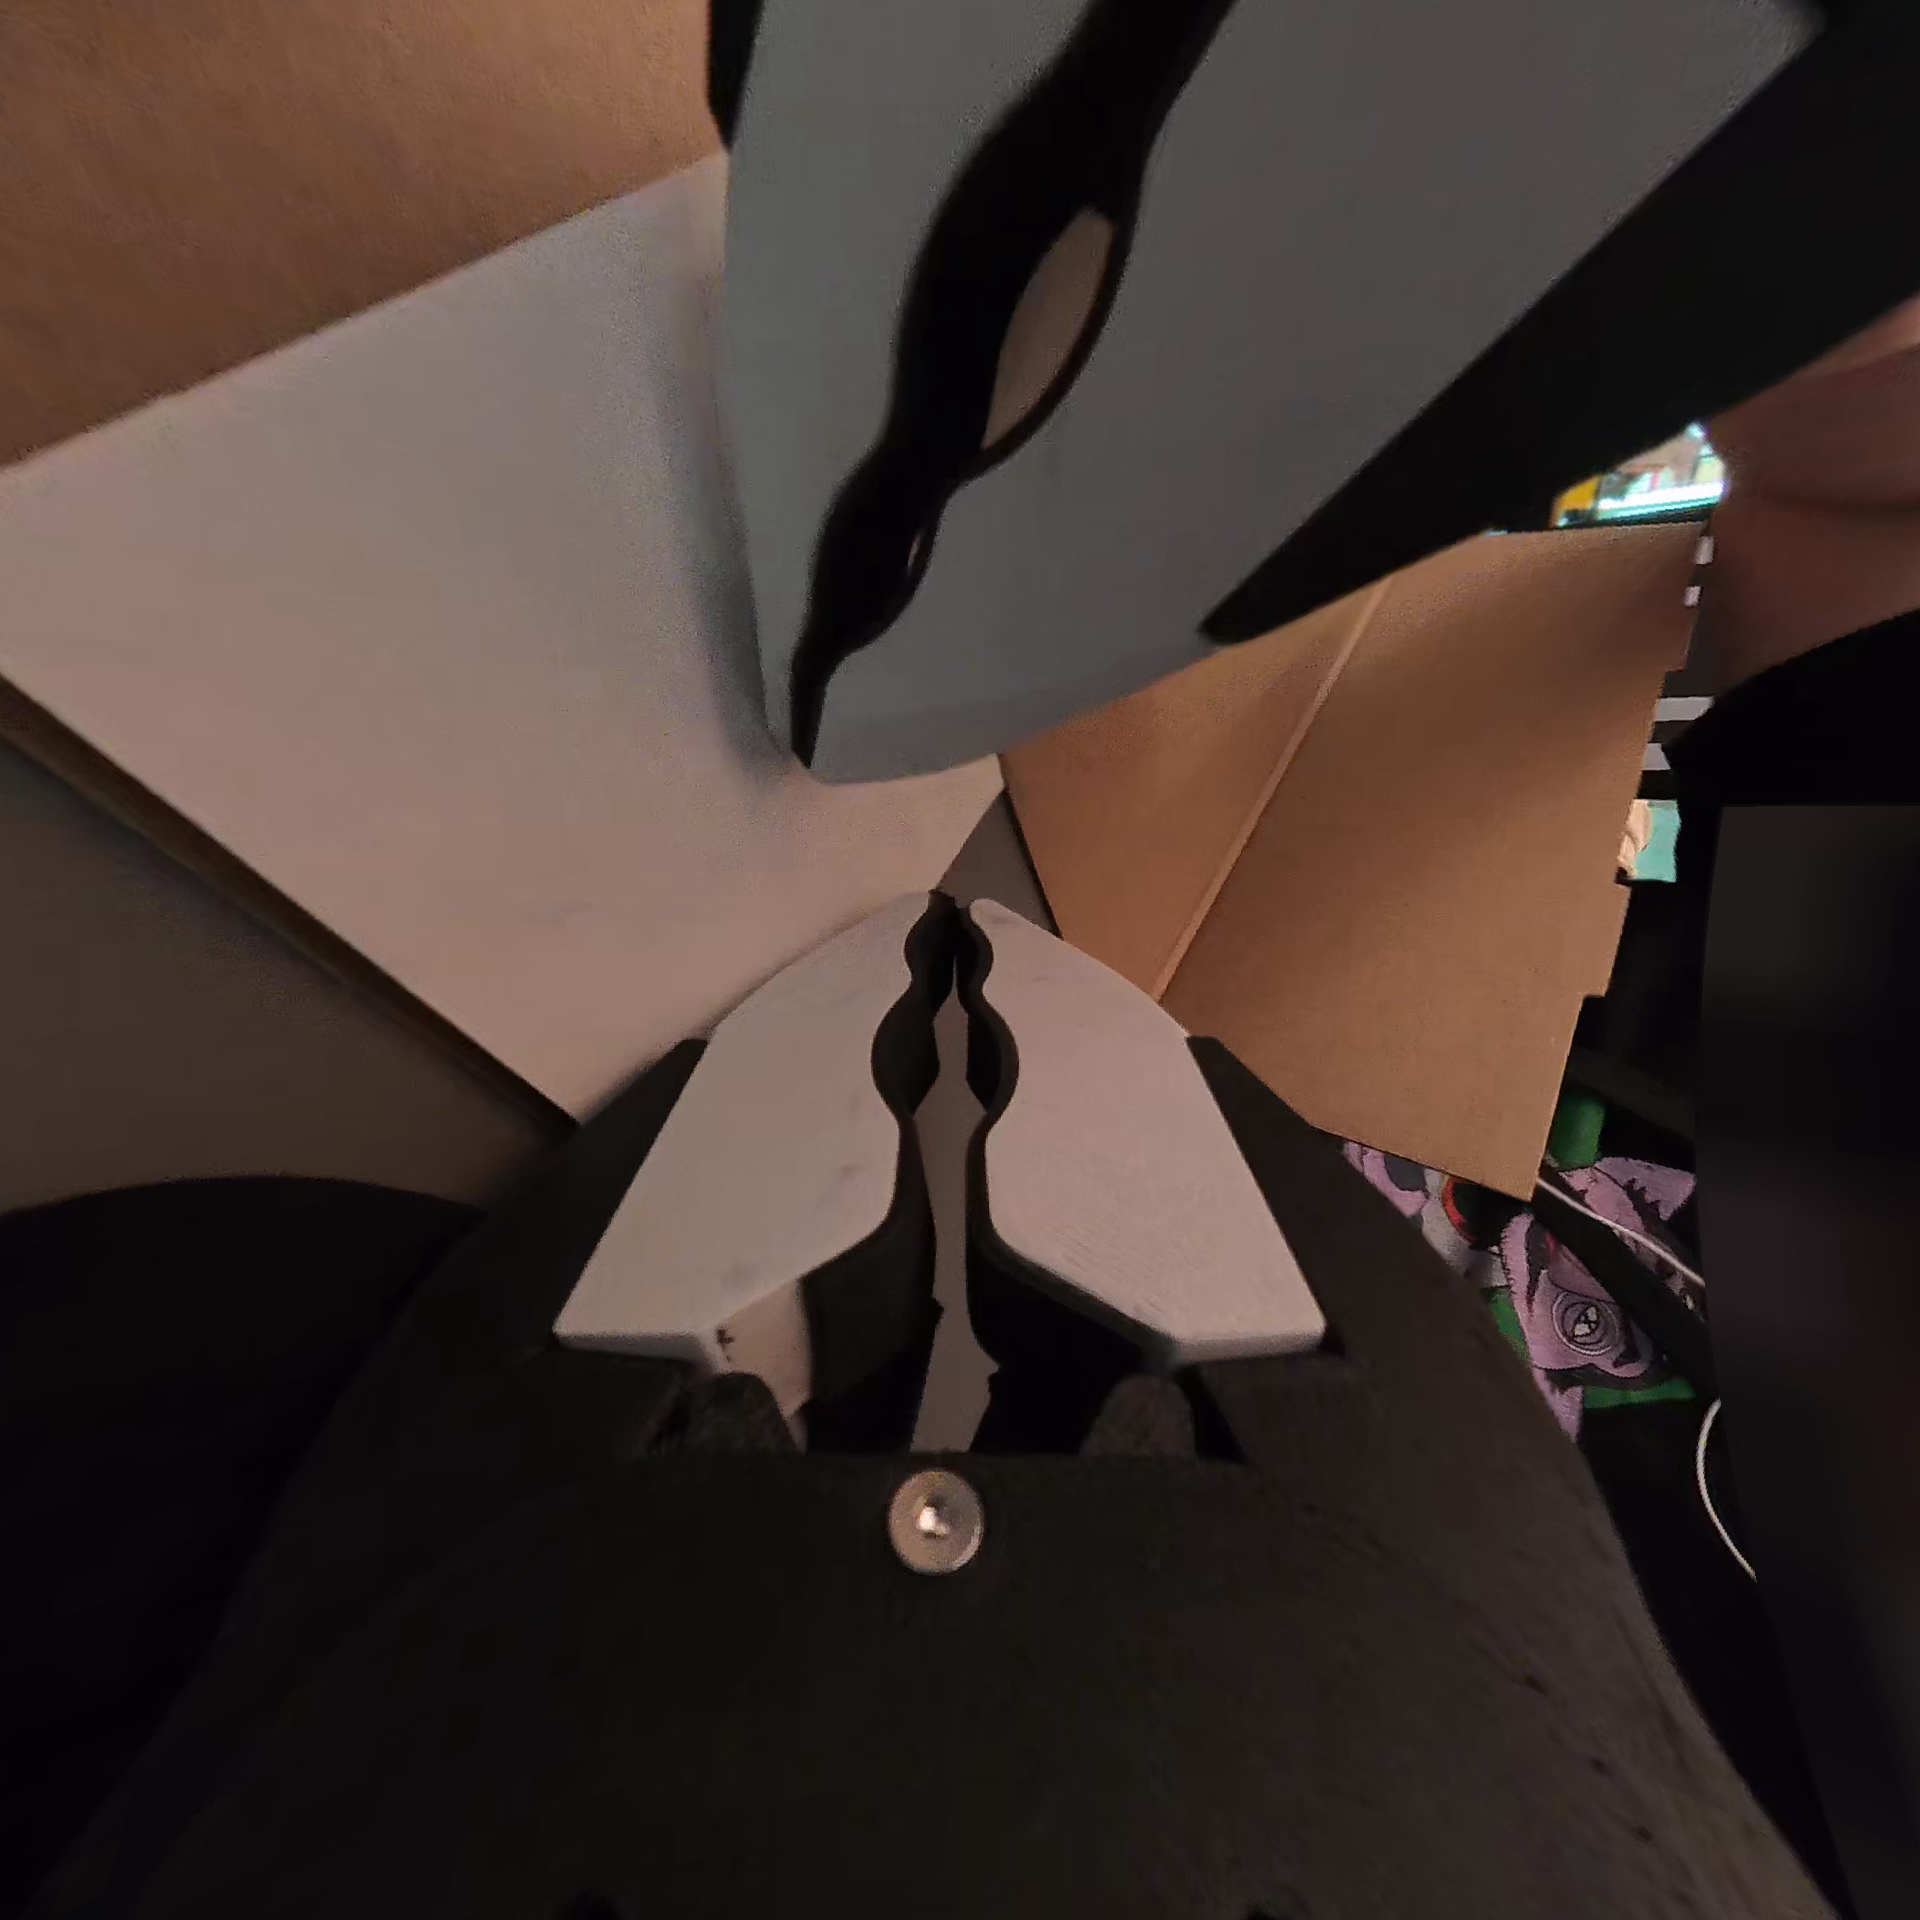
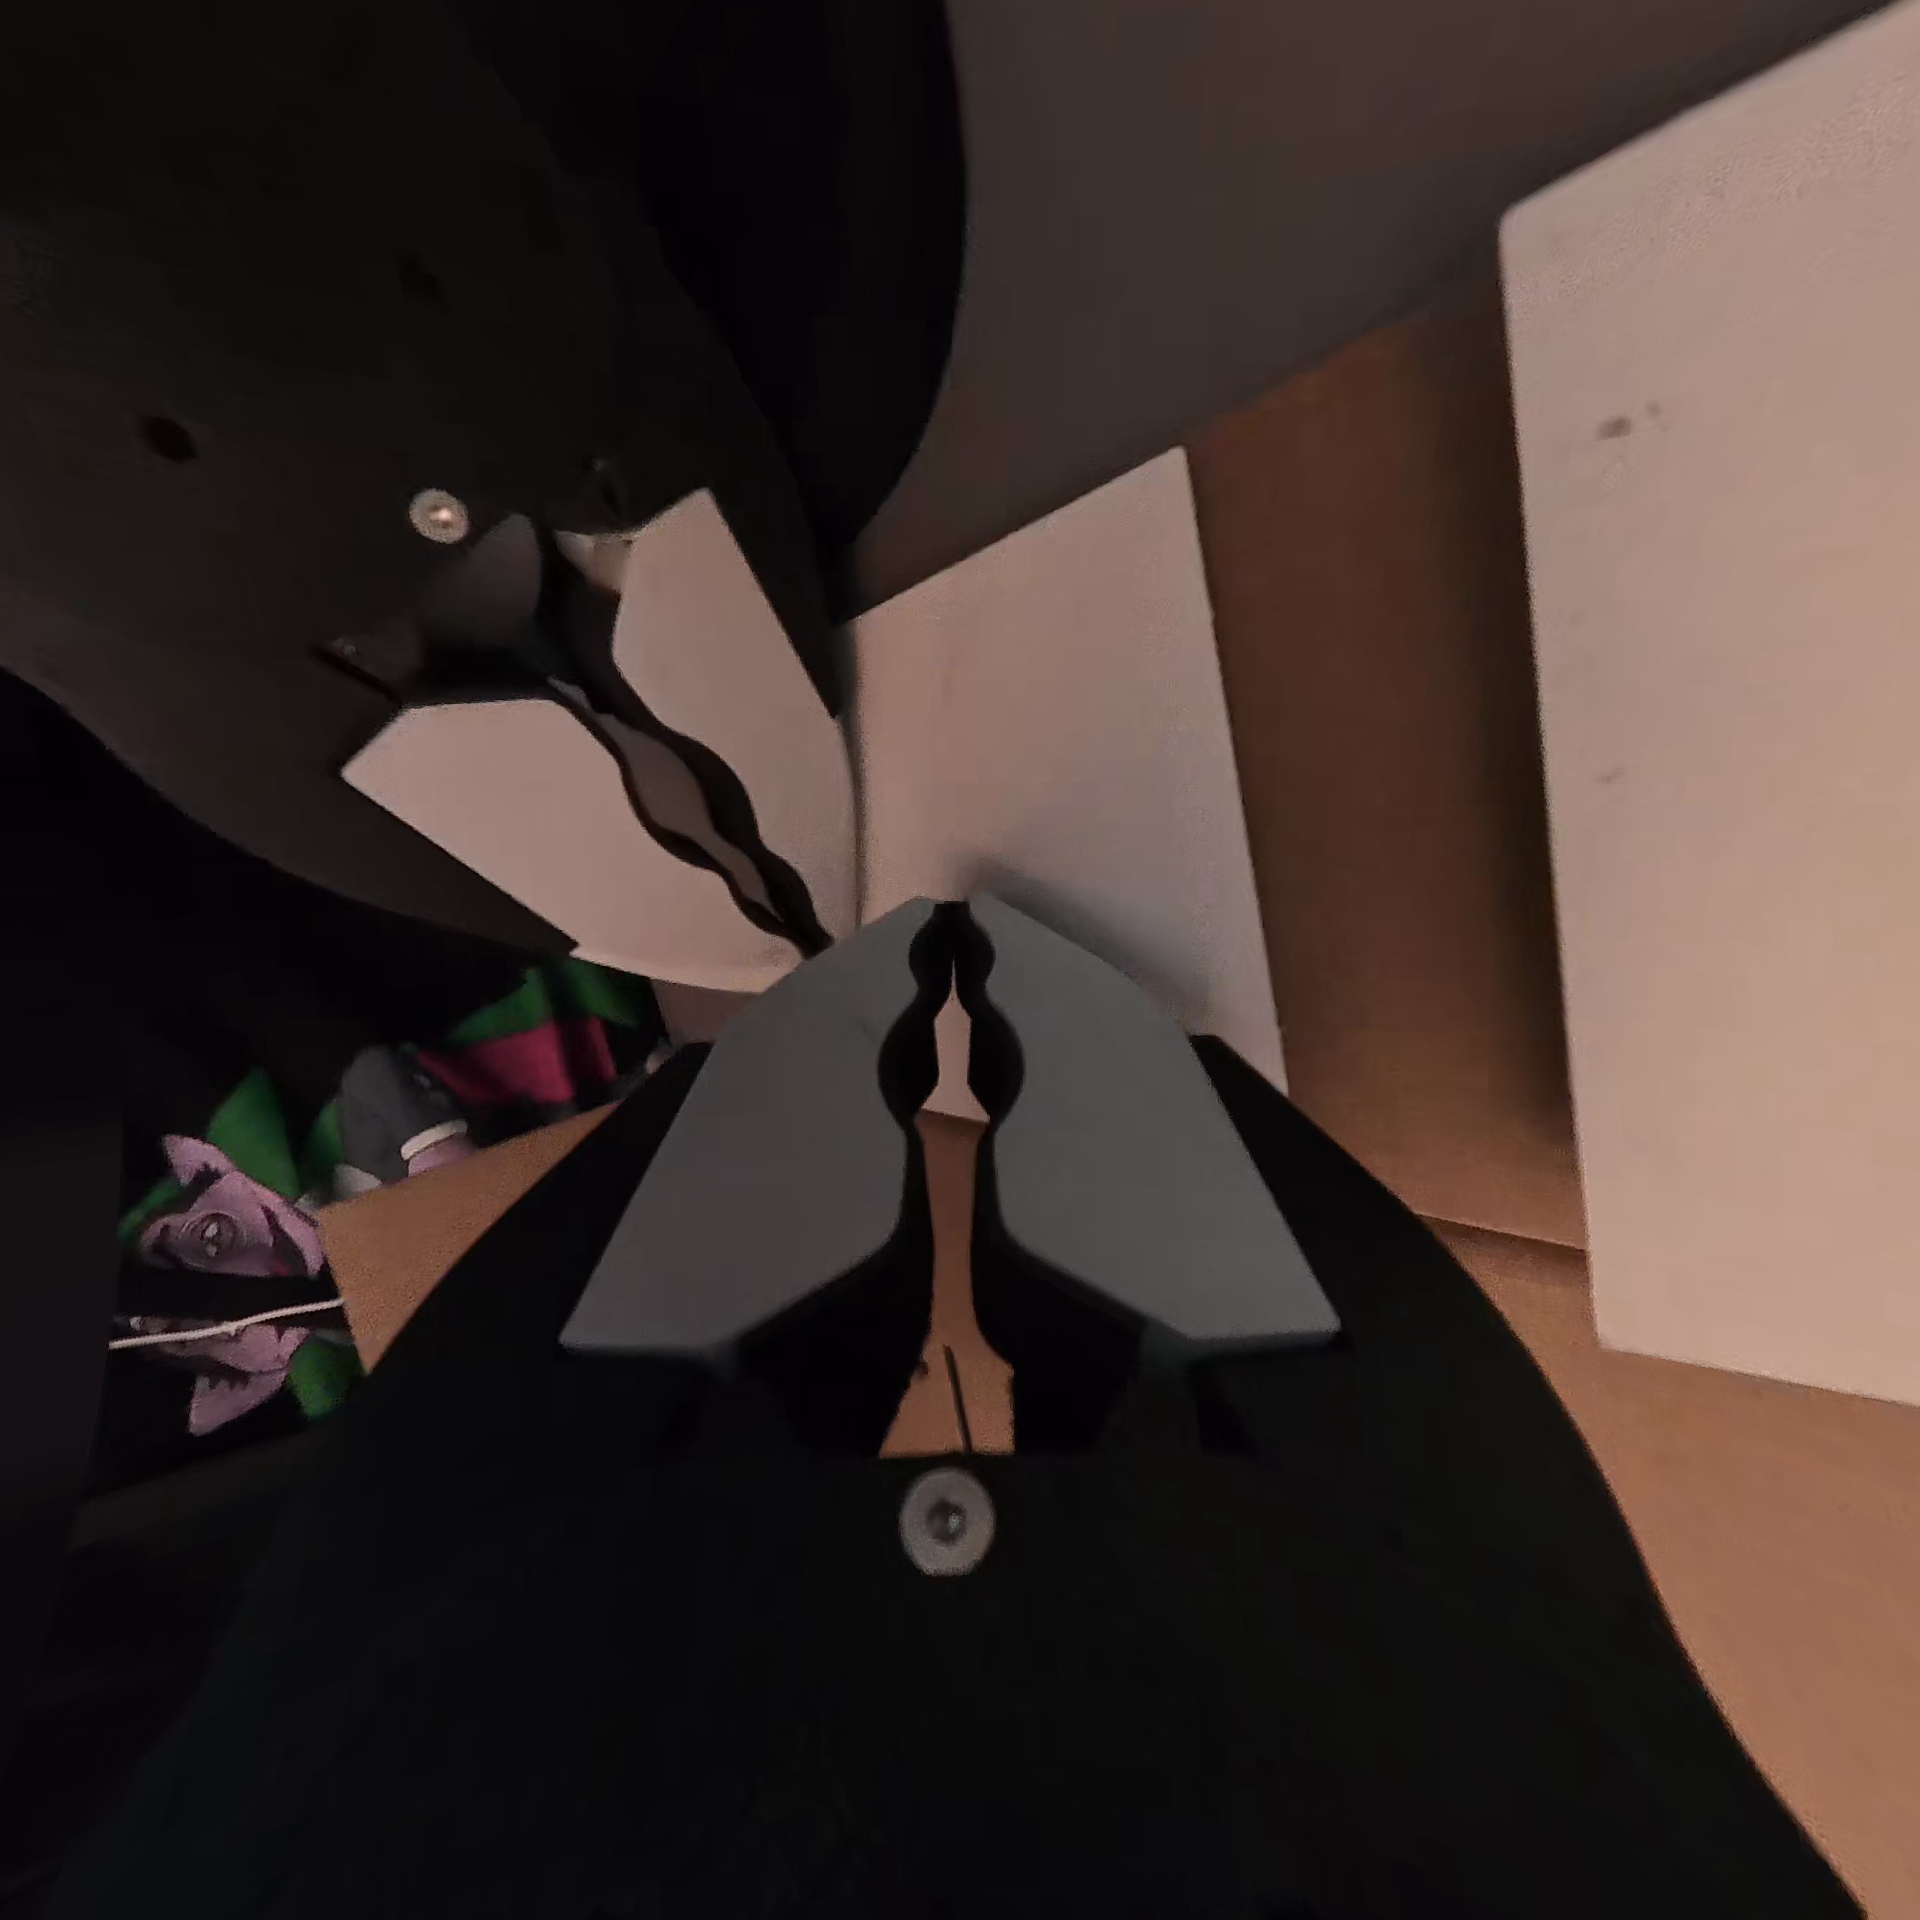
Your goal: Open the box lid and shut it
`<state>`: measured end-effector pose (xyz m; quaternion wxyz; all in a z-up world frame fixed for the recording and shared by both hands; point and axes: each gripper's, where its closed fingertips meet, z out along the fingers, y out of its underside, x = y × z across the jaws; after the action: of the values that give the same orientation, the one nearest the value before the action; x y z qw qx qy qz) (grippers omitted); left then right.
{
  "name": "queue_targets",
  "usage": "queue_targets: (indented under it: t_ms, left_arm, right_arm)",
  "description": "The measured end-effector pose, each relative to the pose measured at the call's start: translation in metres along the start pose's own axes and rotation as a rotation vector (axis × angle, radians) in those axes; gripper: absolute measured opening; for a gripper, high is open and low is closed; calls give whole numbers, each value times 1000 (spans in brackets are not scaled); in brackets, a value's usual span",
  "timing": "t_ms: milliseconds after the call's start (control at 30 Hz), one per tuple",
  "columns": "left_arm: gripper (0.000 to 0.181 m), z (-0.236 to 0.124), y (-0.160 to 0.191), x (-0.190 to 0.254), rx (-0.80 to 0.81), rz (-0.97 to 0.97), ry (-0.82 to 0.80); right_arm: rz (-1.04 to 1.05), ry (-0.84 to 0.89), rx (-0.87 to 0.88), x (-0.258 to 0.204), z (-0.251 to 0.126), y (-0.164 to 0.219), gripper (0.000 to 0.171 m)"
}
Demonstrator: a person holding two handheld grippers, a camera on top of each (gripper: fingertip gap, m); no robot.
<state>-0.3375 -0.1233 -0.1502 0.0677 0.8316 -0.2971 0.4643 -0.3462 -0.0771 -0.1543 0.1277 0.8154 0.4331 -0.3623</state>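
I count two hand-held grippers: left hand-held gripper [image 1: 954, 914] and right hand-held gripper [image 2: 954, 916], both closed on a white box flap [image 1: 468, 665]. Only the right view shows a second white flap [image 2: 1714, 727]. Cardboard box [image 1: 1351, 883] just ahead.

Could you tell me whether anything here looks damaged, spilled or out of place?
Nothing stands out. The cardboard box shows no tears or spills, and its white flap looks flat. Both the left gripper and right gripper are shut at the flap's edge.
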Motion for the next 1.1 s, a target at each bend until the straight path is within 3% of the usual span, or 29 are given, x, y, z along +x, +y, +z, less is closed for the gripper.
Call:
queue_targets:
  t_ms: [100,467,867,1100]
  left_arm:
    - [0,1,-1,0,-14,3,0]
    - [0,2,-2,1,-23,-11,14]
    - [0,1,-2,2,-9,1,13]
    - [0,-36,-6,8,2,8,78]
  right_arm:
    - [70,-76,55,-1,-1,0,1]
    - [63,-91,48,-5,-2,26,1]
    - [-26,-63,-57,-22,15,51,0]
    - [-8,-89,-47,-23,15,50,0]
